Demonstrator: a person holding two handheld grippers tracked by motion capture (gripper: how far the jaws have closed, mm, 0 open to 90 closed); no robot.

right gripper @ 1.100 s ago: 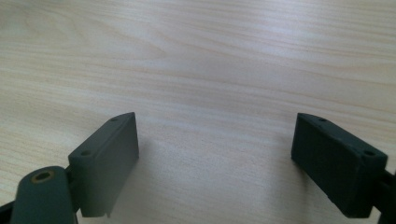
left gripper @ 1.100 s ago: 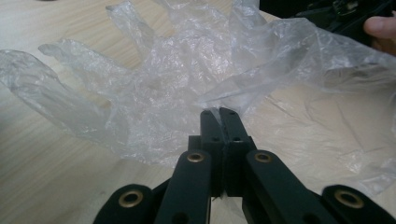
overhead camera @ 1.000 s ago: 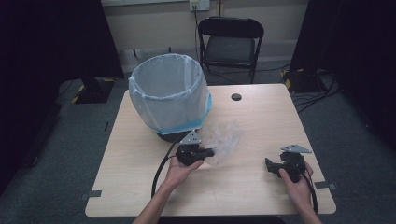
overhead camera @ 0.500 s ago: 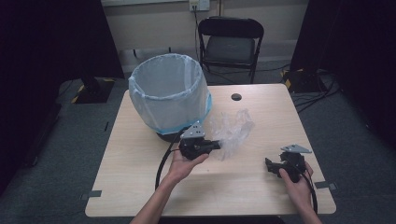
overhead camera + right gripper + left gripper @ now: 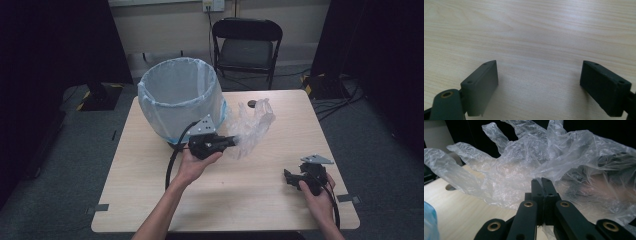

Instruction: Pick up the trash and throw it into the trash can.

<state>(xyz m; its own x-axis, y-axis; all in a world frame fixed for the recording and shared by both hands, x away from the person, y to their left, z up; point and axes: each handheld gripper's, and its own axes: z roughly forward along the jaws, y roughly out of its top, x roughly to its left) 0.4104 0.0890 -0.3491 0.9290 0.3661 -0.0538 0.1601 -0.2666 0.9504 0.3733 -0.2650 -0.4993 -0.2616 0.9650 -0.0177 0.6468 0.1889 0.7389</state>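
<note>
A clear plastic glove point(image 5: 252, 126) hangs in the air over the middle of the table, held up by my left gripper point(image 5: 231, 141), which is shut on its cuff edge. In the left gripper view the glove point(image 5: 524, 167) spreads out past the closed jaws, its crinkled finger sleeves pointing up and left. My left gripper point(image 5: 543, 185) pinches a fold of the film. My right gripper point(image 5: 290, 177) rests low at the table's right front, open, with bare wood between its fingers. The right gripper point(image 5: 539, 75) has its two pads wide apart.
A round bin lined with a pale blue bag point(image 5: 180, 102) stands at the table's back left, close to my left hand. A small dark disc point(image 5: 252, 104) lies near the back edge. A black folding chair point(image 5: 247, 47) stands behind the wooden table point(image 5: 235, 205).
My left gripper has lifted the glove off the table and carried it up and away from me, toward the bin. The right gripper has stayed put.
</note>
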